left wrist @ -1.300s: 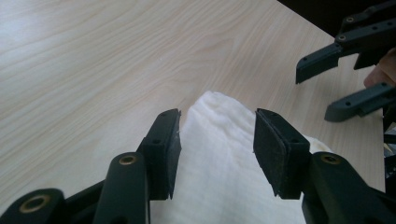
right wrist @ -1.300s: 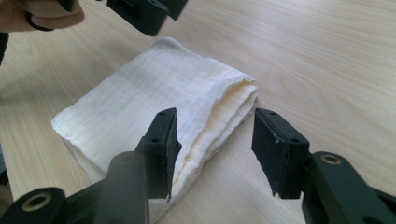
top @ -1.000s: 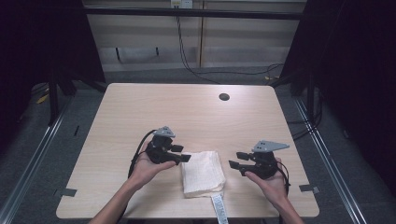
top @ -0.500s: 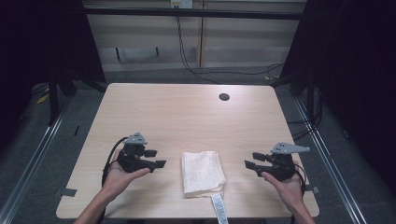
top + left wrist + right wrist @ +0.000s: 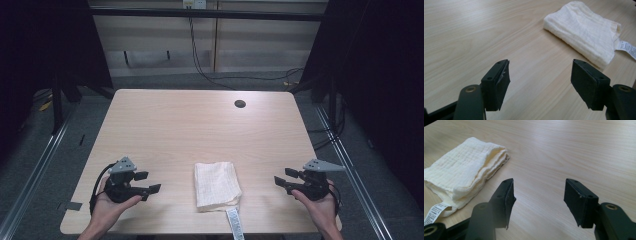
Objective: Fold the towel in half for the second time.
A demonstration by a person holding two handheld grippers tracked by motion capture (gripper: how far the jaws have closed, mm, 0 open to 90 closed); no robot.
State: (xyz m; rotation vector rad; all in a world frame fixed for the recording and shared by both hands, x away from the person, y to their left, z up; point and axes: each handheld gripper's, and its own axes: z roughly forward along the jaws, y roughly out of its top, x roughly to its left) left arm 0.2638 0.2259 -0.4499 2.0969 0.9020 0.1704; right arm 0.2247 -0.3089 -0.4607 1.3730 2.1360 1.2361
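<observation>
A folded cream cloth (image 5: 217, 184) lies near the front edge of a pale wooden table (image 5: 200, 125), its white care label (image 5: 234, 222) poking toward the person. The left gripper (image 5: 150, 183) rests well to the cloth's left, the right gripper (image 5: 284, 179) well to its right; both point inward at it. Each has just been opening its jaws, which now stand wide with only bare tabletop between them. The cloth looks neatly folded and released. To finish well, I would keep both grippers low and apart so that nothing catches the loose layered edges or the label.
</observation>
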